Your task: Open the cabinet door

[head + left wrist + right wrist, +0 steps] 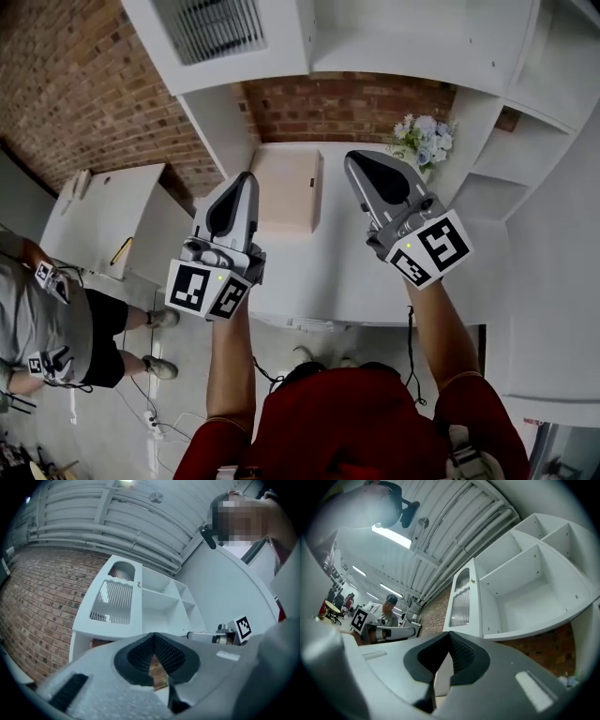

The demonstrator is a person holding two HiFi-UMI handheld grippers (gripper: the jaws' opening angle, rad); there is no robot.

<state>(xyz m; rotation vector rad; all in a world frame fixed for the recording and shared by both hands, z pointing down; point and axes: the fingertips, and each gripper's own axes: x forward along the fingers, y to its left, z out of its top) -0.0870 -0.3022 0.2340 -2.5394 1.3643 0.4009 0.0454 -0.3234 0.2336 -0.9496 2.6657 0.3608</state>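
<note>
- Wall (75,84), upper left: rough red brick, matt.
- Cabinet (403,37), top: smooth white panels, faint sheen.
- Door (208,26), top: ribbed translucent pane in a white frame.
- Left gripper (247,180) and right gripper (353,161): grey matt plastic, with black, finely ribbed pads (171,656).
- Board (286,190), centre: pale, smooth wood.
- Shirt (366,422), bottom: red cloth.

Red brick wall (84,94), white open shelves (525,588), white counter (337,272), flower bunch (424,139), grey floor (141,412), ceiling strip light (391,535)
</note>
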